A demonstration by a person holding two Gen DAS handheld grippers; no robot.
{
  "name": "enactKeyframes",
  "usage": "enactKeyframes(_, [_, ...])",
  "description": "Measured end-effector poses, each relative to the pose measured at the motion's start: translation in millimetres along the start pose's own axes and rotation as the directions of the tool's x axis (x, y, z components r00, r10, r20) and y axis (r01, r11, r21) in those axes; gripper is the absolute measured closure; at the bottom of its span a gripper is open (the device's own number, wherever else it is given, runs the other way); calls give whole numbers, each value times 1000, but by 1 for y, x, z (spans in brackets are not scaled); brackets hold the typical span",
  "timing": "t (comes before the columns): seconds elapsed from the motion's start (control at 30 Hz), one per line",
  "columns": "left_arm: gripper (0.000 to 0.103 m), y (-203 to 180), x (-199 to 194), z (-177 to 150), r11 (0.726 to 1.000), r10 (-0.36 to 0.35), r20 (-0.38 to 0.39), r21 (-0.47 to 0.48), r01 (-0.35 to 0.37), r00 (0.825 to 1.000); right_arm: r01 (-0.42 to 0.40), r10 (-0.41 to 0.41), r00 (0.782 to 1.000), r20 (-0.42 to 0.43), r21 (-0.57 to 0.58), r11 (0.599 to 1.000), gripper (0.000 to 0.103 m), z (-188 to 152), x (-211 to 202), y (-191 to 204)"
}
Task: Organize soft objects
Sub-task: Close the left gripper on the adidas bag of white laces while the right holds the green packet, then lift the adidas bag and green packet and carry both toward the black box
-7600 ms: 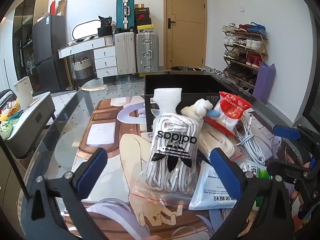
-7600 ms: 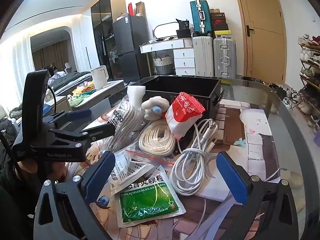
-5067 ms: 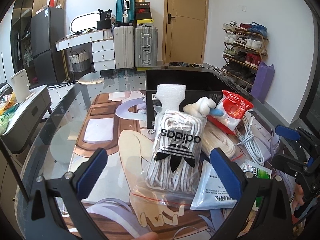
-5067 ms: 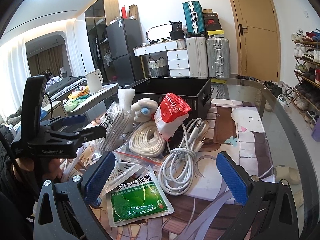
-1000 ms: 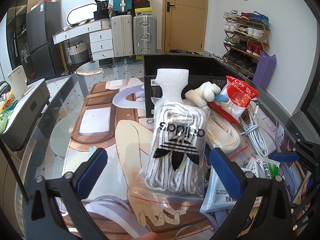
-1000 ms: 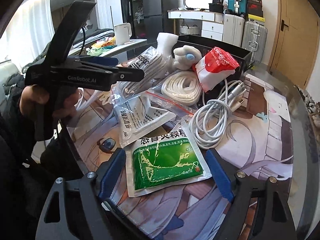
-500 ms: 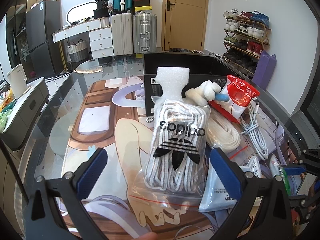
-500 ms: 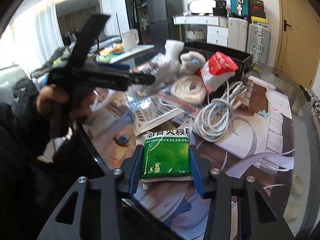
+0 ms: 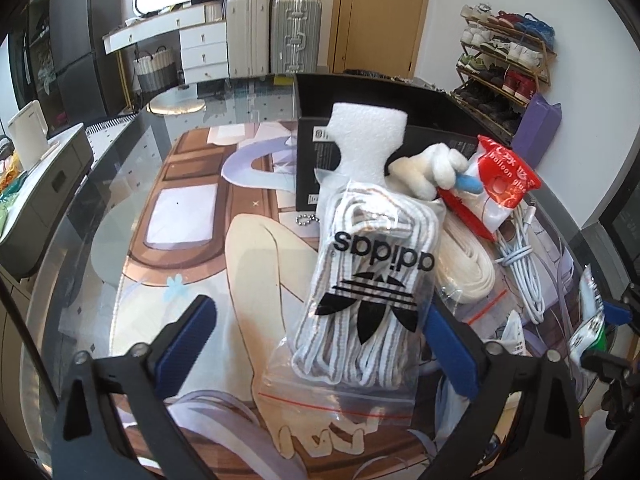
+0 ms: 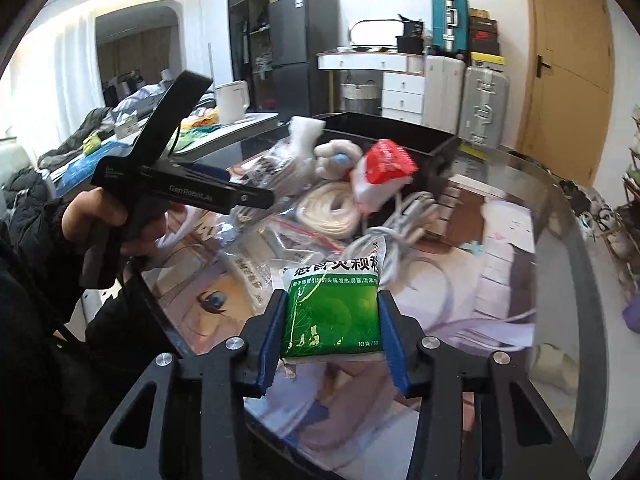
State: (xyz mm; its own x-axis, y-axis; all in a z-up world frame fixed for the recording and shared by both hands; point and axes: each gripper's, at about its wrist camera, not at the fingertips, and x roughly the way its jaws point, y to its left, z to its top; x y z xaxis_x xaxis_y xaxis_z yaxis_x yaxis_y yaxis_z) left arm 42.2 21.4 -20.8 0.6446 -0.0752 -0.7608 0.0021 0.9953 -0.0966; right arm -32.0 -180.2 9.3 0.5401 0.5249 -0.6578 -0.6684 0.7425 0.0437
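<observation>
Green medicine sachet (image 10: 331, 312) sits pinched flat between the right tongs (image 10: 332, 330), lifted off the desk (image 10: 568, 280), long axis pointing ahead toward the black box (image 10: 416, 140). Left tongs (image 9: 320, 344) hang spread wide around the bagged Adidas laces (image 9: 372, 280), not gripping.

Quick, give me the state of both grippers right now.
Left gripper: open, holding nothing, jaws either side of the adidas laces bag.
Right gripper: shut on the green sachet.
</observation>
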Motion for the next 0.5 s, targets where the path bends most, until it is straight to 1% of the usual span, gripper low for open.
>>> enactKeyframes(0.07, [13, -1, 2, -1, 1000, -7, -11, 7, 7, 1000, 17, -17, 1000, 11, 11, 1000, 58, 0, -4, -4])
enactKeyframes(0.1, [20, -2, 3, -1, 1000, -9, -17, 15, 9, 1000, 22, -23, 1000, 18, 16, 1000, 58, 0, -5, -5])
enactKeyframes(0.13, [30, -4, 3, -2, 1000, -10, -24, 28, 10, 1000, 28, -28, 999, 26, 19, 999, 58, 1, -7, -6])
enactKeyframes(0.17, [37, -5, 3, -3, 999, -9, -26, 40, 10, 1000, 28, -29, 999, 34, 22, 999, 58, 2, -7, -6])
enactKeyframes(0.2, [45, -7, 2, -4, 998, 5, -21, 56, -4, 1000, 30, -31, 999, 42, 25, 999, 58, 3, -7, -7])
enactKeyframes(0.23, [51, -9, 1, -5, 998, 11, -19, 65, -10, 1000, 33, -34, 998, 50, 28, 999, 58, 4, -8, -8])
enactKeyframes(0.33, [57, -11, -7, -7, 997, -22, -2, 71, 22, 1000, 36, -38, 997, 70, 31, 999, 58, 9, -6, -7])
enactKeyframes(0.5, [58, -13, -26, -11, 996, -69, 34, 61, 67, 997, 32, -36, 993, 112, 40, 999, 58, 22, -3, -6])
